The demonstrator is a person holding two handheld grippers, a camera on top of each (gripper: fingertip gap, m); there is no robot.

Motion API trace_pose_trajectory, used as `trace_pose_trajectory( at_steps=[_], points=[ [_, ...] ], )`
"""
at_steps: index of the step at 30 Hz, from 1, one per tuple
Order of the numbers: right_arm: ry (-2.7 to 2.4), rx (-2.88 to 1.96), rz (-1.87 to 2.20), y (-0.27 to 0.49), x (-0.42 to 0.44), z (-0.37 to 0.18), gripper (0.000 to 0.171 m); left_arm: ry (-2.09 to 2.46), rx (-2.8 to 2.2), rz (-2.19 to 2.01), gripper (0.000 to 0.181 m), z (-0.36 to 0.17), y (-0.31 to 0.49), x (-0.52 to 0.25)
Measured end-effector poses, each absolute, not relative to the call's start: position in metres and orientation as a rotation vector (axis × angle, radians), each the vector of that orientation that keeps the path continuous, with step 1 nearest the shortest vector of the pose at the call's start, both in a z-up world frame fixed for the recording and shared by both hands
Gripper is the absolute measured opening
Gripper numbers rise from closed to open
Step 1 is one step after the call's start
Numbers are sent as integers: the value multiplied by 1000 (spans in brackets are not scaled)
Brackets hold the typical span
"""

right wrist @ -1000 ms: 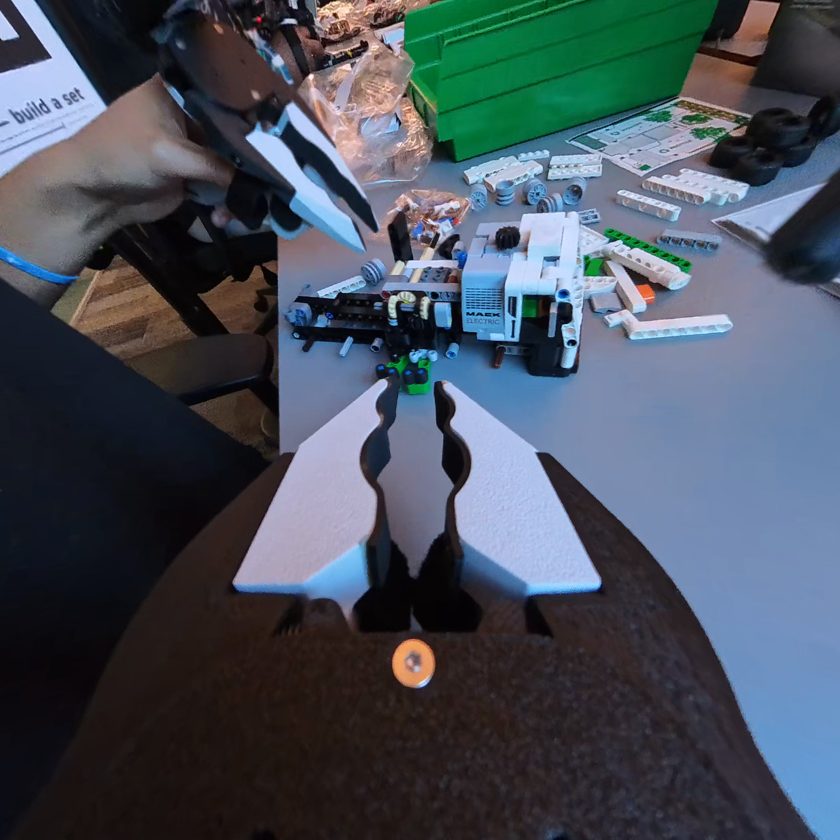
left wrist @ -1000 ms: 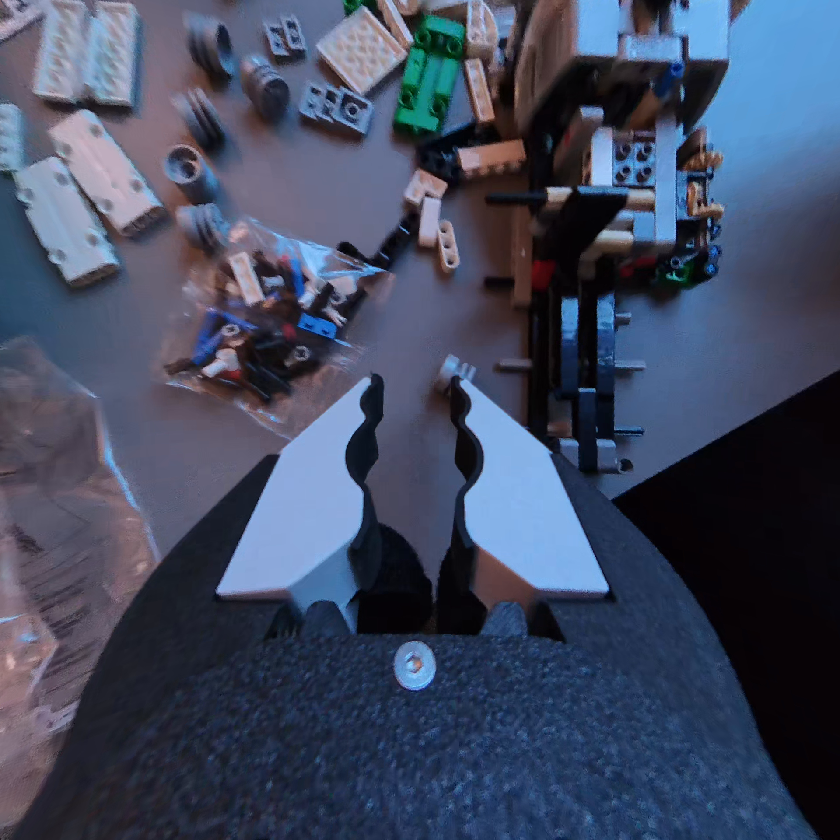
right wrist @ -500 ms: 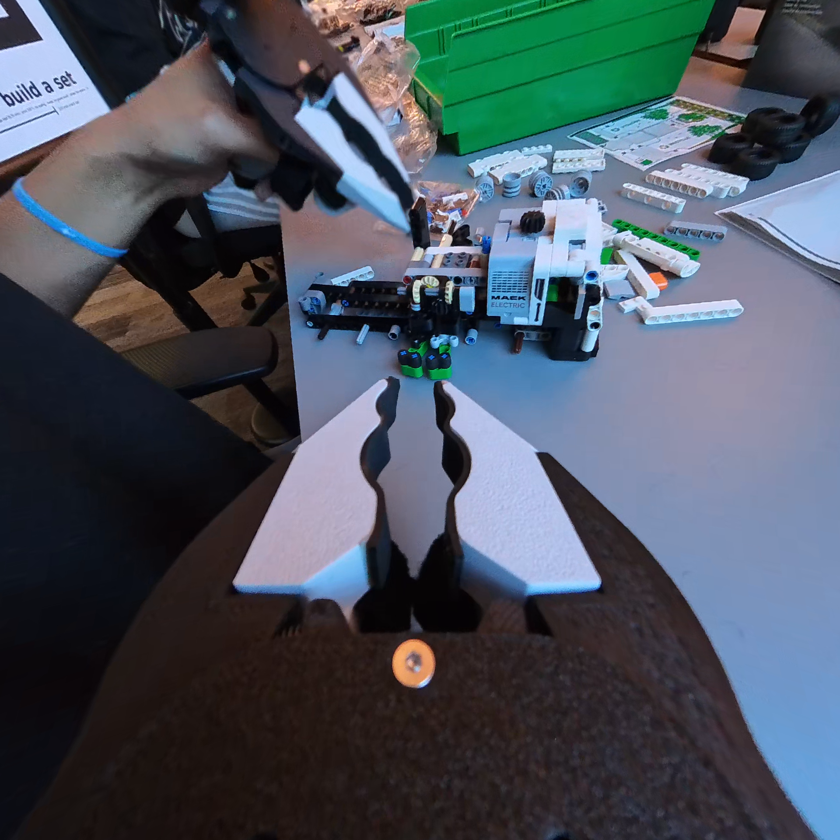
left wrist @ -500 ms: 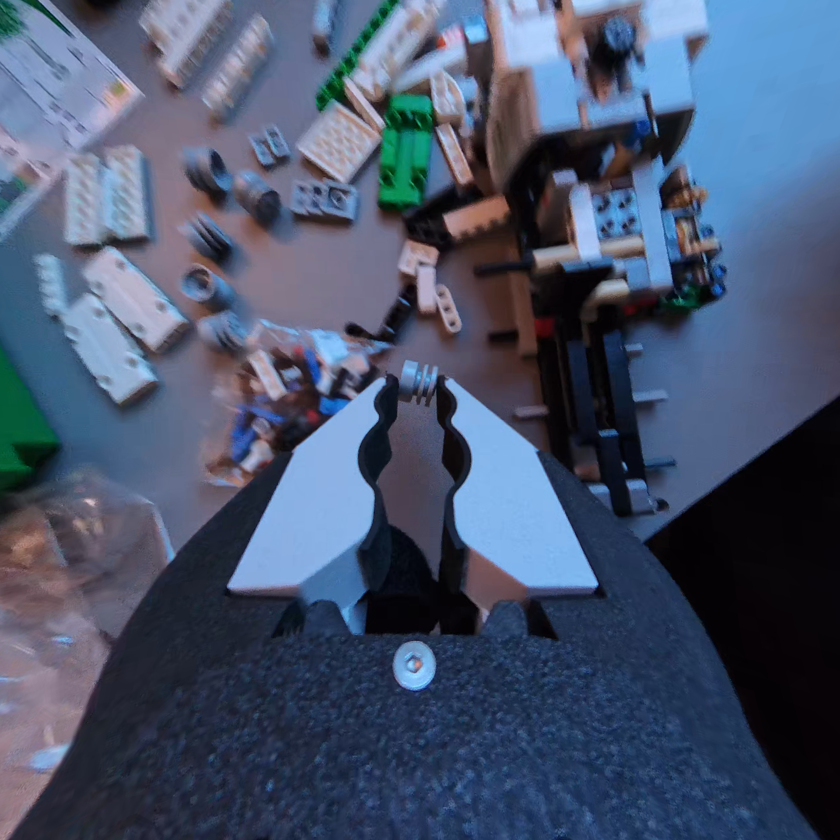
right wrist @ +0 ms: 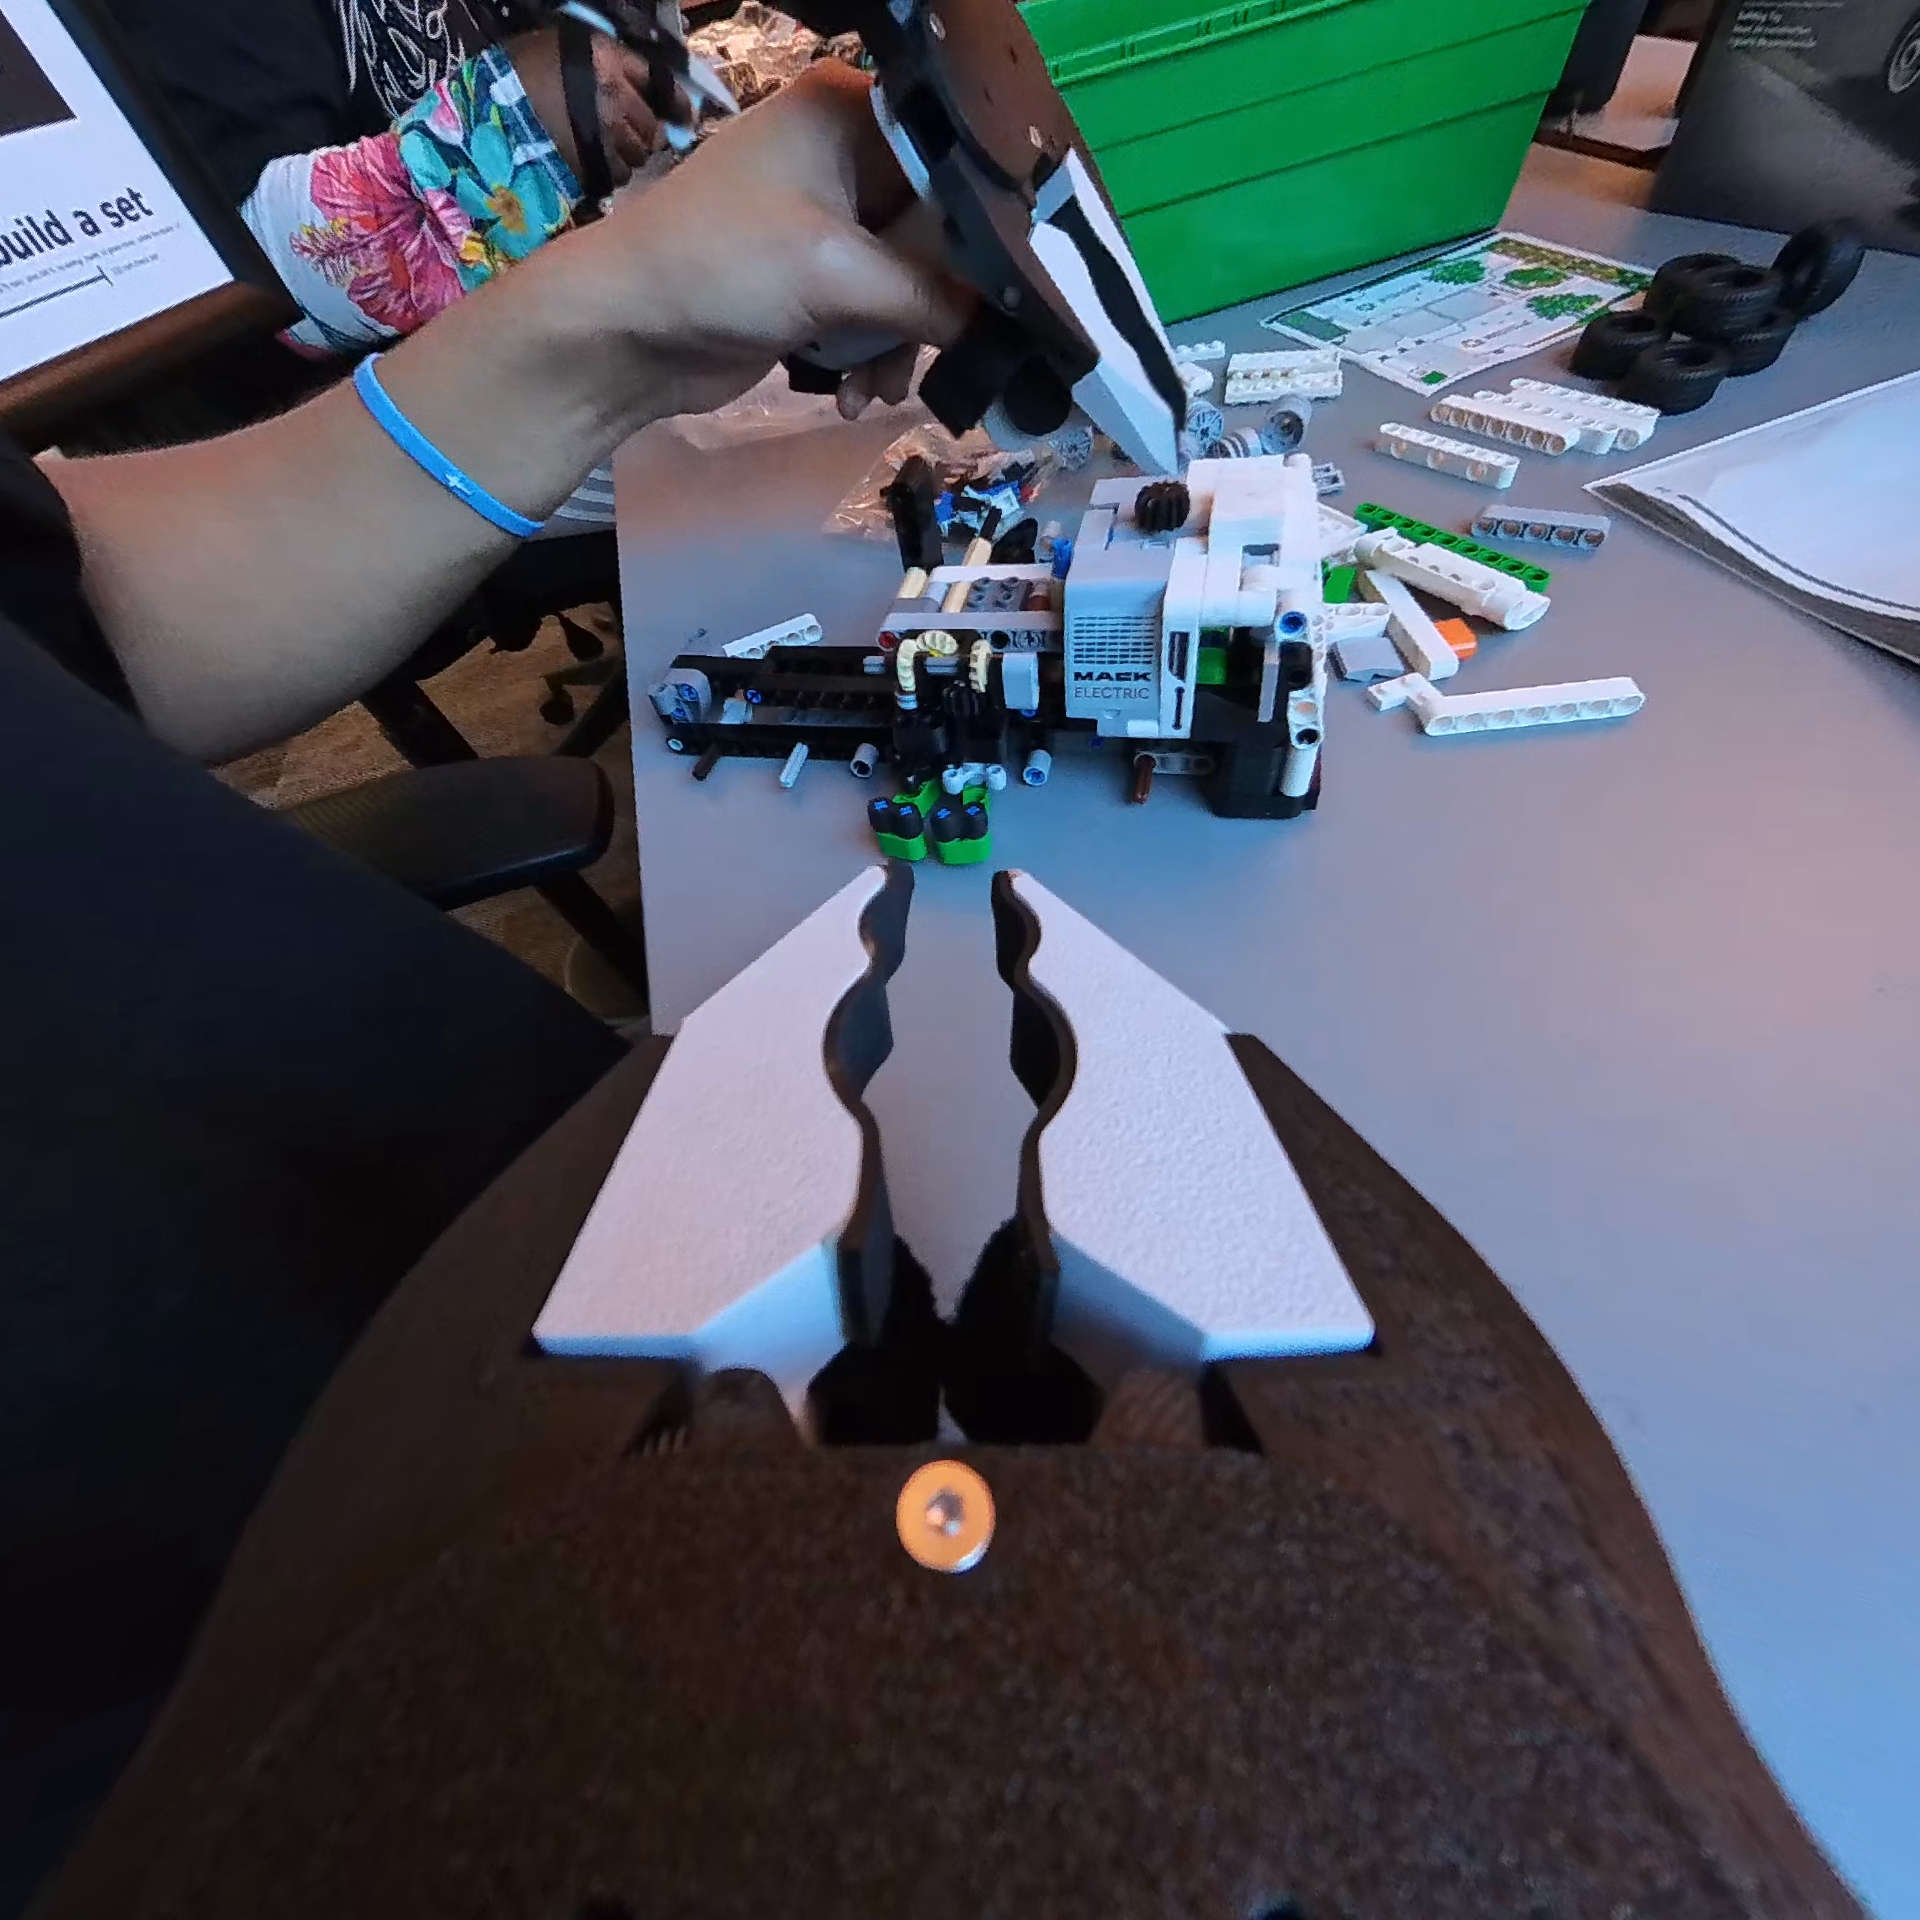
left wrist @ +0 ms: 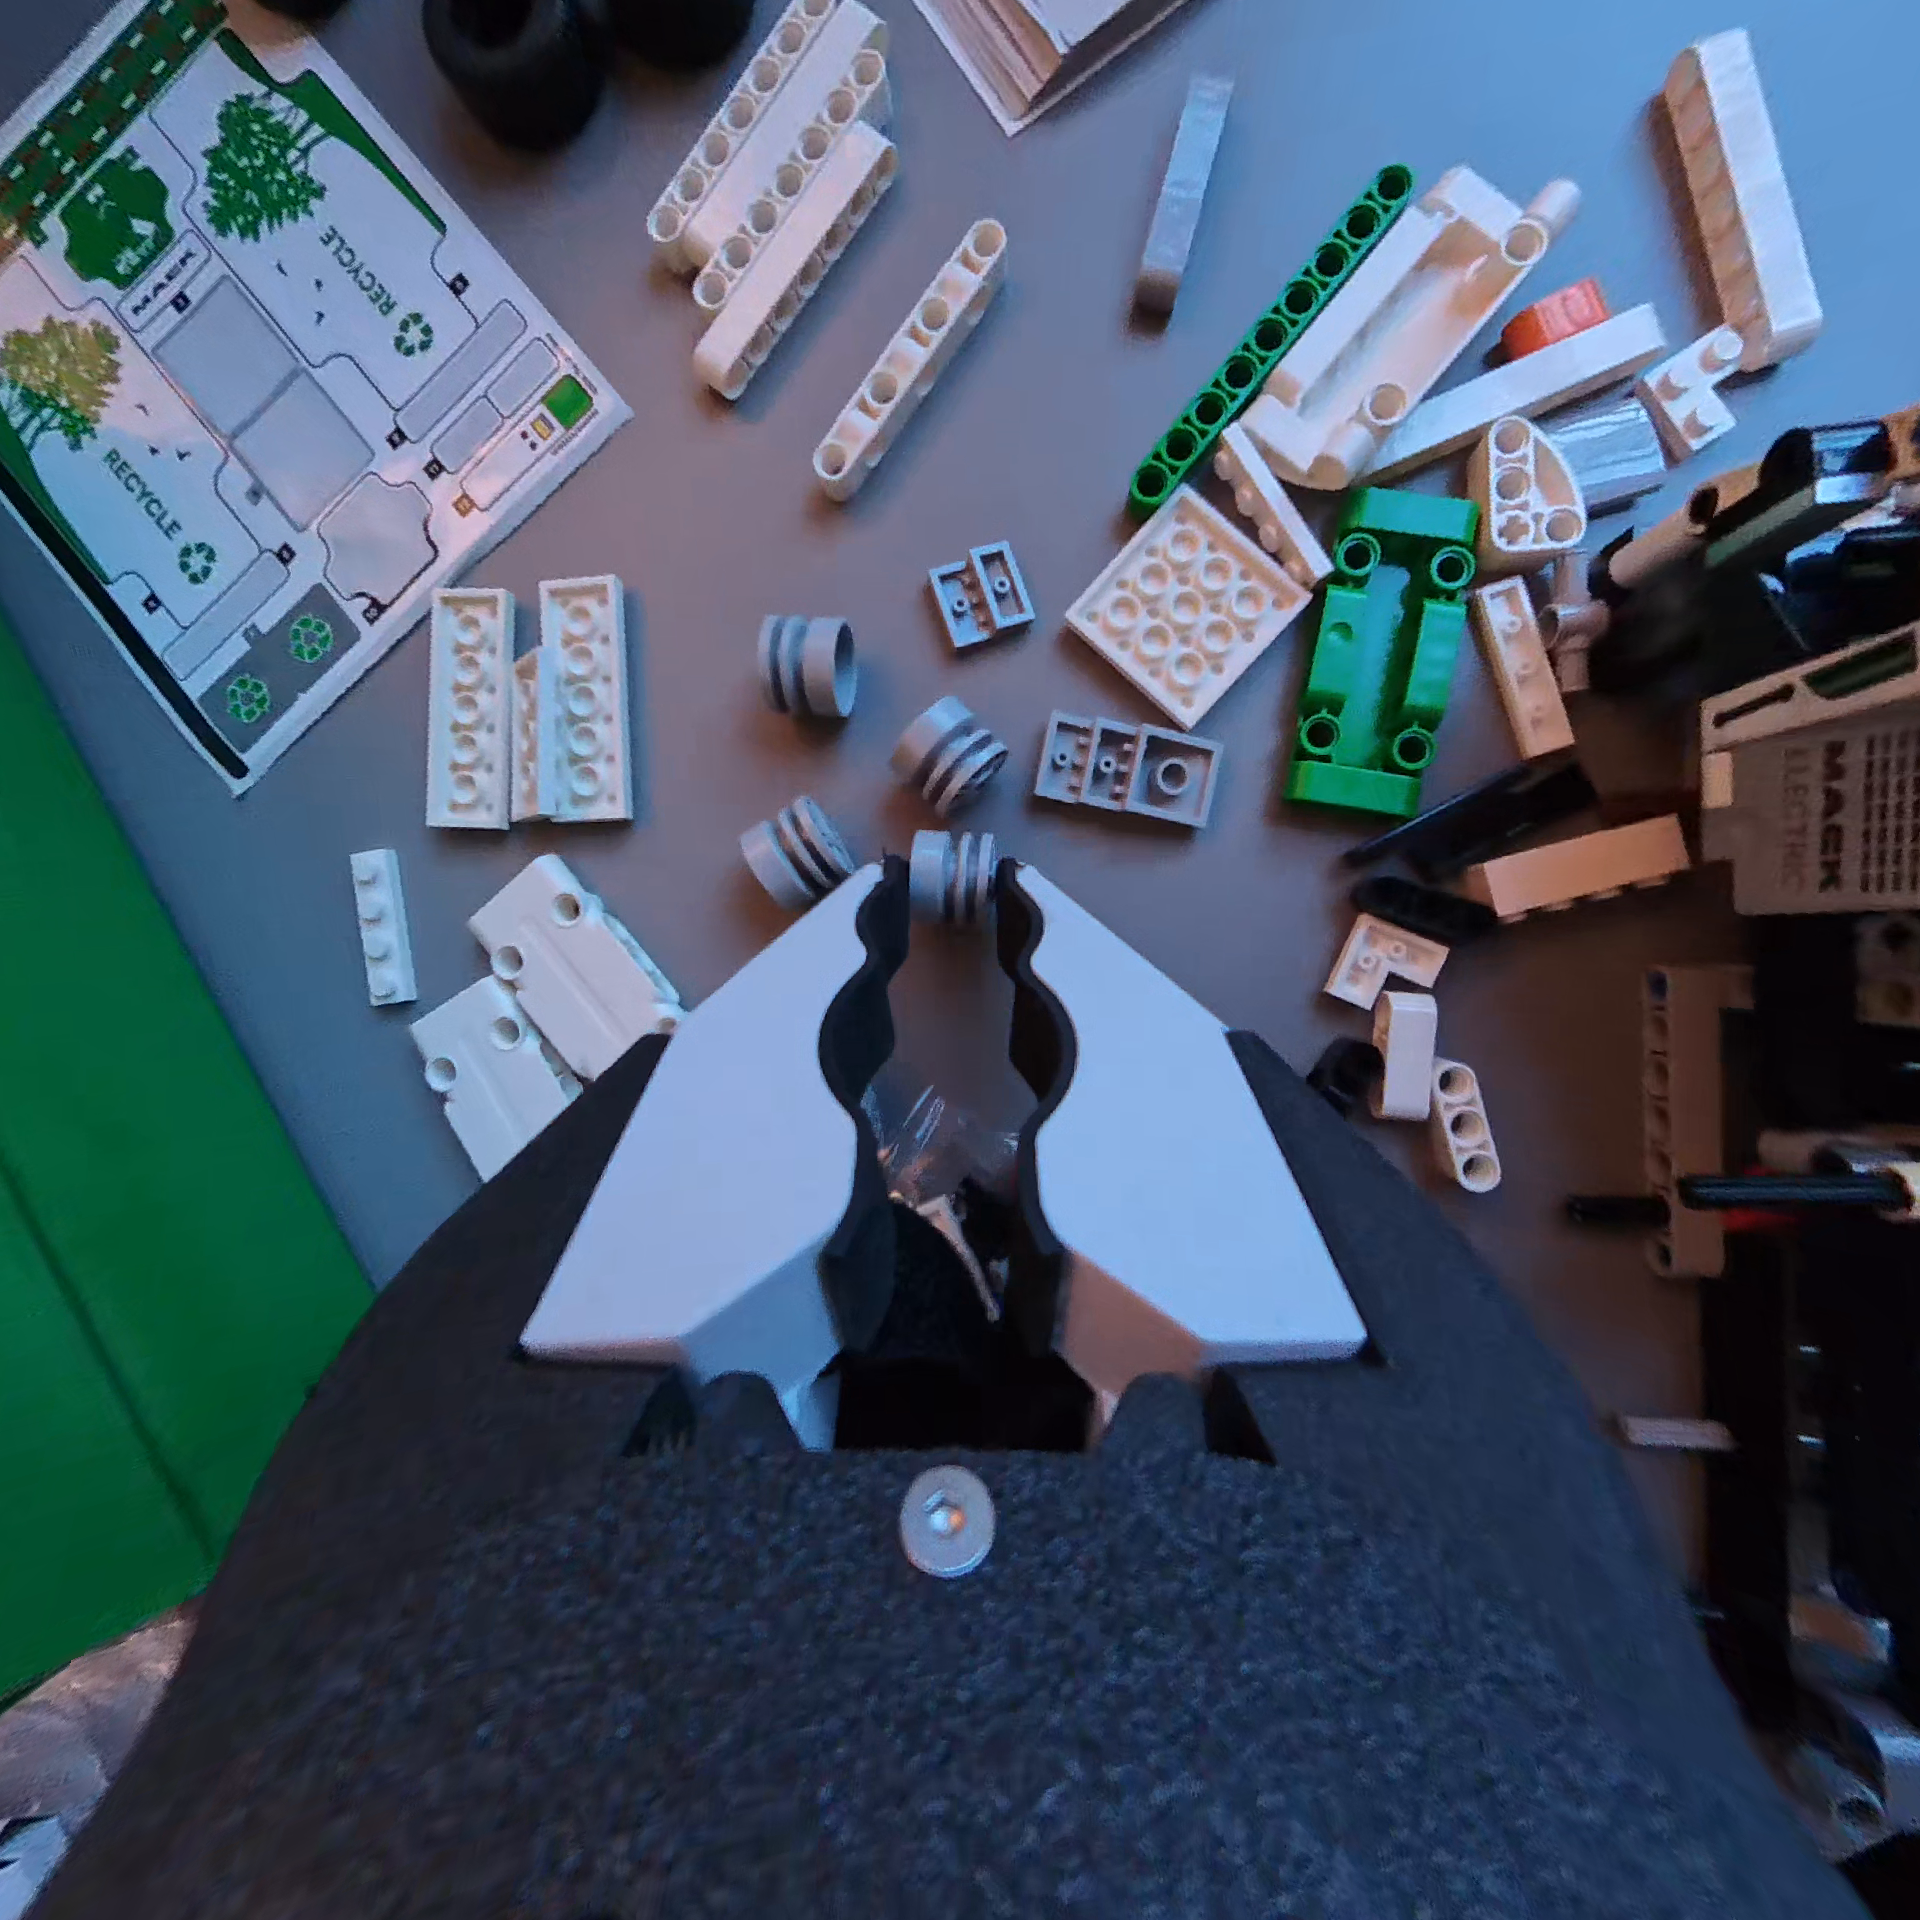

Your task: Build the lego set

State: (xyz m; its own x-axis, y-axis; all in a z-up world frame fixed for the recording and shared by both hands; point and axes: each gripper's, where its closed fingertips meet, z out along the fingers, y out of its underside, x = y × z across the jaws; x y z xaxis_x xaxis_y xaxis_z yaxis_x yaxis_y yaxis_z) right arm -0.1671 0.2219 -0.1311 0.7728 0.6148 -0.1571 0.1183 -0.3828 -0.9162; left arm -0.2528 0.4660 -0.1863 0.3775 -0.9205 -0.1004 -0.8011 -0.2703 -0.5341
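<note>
My left gripper [left wrist: 951, 883] is shut on a small grey wheel hub [left wrist: 951, 891], pinched at the fingertips above the loose parts. In the right wrist view the left gripper [right wrist: 1164, 457] hangs tip-down just behind the truck's cab. The part-built white and black truck [right wrist: 1143, 644] lies on the grey table; it also shows at the right edge of the left wrist view [left wrist: 1808, 810]. My right gripper [right wrist: 951, 883] is slightly open and empty, low over the table just in front of a small green and black assembly [right wrist: 930, 826].
Three more grey hubs [left wrist: 810, 665] lie below the left gripper, among white beams [left wrist: 779, 197], white plates [left wrist: 525, 707] and a green piece [left wrist: 1382, 644]. A sticker sheet [left wrist: 260, 364], black tyres [right wrist: 1714, 322] and a green bin [right wrist: 1299, 135] stand farther back. The table edge [right wrist: 629, 727] is at the left. Left tips to right tips: about 25 cm. From the left gripper's tips to the green piece [left wrist: 1382, 644] is close to 8 cm.
My left gripper closed on the grey hub that lay by the truck's rear, lifted it, and moved over the loose parts toward the cab. My right gripper stayed slightly open and edged closer to the truck.
</note>
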Motion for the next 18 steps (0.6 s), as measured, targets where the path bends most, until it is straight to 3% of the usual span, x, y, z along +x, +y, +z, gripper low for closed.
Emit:
trace_pose_trajectory(
  at_steps=[6,10,13,18],
  points=[
    [-563,-1921,616,223,-166,-134,16,1450,-2139,-253,25,-189,473,-259],
    [-571,-1925,625,223,-167,-135,15,1358,-2104,-291,29,-162,457,-273],
    [-576,-1928,626,223,-169,-138,16,1290,-2149,-417,29,-149,418,-292],
    [-572,-1929,623,225,-171,-138,15,1259,-2322,-621,28,-171,339,-321]
  ],
)
